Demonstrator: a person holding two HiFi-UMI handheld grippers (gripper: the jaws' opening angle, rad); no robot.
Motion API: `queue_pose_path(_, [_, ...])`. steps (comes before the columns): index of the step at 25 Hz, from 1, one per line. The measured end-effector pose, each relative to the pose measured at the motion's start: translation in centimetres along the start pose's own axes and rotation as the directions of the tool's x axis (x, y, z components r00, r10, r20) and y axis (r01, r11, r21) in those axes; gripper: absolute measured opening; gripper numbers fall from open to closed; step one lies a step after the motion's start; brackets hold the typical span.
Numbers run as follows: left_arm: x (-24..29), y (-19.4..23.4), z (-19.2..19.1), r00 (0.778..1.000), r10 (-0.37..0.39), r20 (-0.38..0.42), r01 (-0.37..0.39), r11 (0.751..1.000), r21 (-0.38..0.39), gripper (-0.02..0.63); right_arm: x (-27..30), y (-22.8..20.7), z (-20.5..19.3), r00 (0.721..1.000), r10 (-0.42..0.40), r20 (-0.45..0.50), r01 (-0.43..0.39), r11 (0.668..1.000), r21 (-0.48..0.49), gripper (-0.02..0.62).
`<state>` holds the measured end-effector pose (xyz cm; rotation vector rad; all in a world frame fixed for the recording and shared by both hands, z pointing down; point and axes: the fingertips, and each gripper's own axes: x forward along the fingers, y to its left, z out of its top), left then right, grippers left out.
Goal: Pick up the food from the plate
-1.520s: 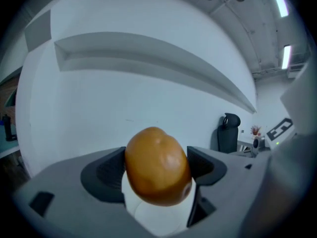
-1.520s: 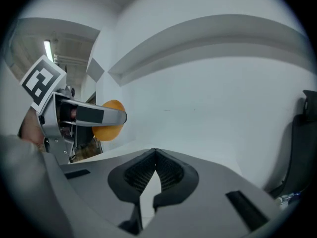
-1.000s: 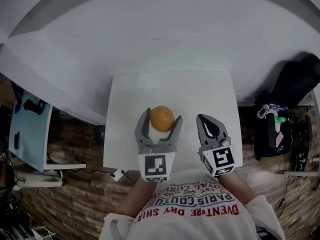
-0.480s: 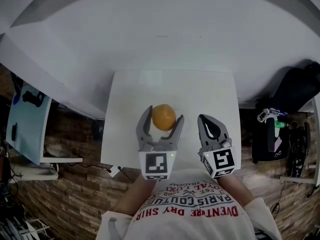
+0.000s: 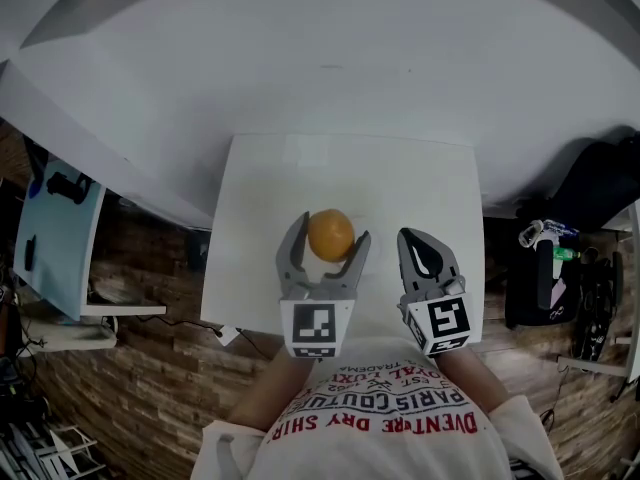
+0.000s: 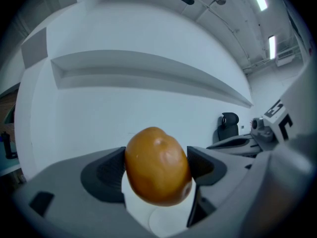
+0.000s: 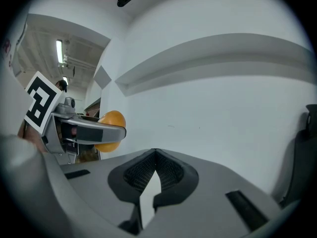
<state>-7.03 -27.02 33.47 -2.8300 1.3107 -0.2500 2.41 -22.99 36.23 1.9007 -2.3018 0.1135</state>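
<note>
White table (image 5: 400, 183) spreads out below me. My left tool (image 5: 328, 234) is clamped on the orange (image 5: 331, 235) over the table's middle, one dark pad on each flank. My right tool (image 5: 415, 244) sits just beside it, clenched on nothing.

In the left gripper view a pale round edge (image 6: 166, 224) shows under the fruit. I take it for the plate, and I judge the lift to be under way, though I cannot tell how far clear it is.

To do this well I'd keep the squeeze even and no harder, since a round skin can roll forward out of the pads. I'd also hold the jaws level, rise straight up, and leave the right tool aside.

The orange is deep amber, slightly oval and smooth, with a soft sheen. It has a small dimple near its top.
</note>
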Motion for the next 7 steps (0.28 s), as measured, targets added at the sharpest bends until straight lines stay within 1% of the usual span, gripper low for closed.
queue_pose_path(7, [0.53,-0.05,-0.04,1.000,0.013,0.001,-0.013,0.995,0.103,0.387,0.42,-0.65,0.49,1.000,-0.017,0.024,0.017,1.000,-0.012,0.009])
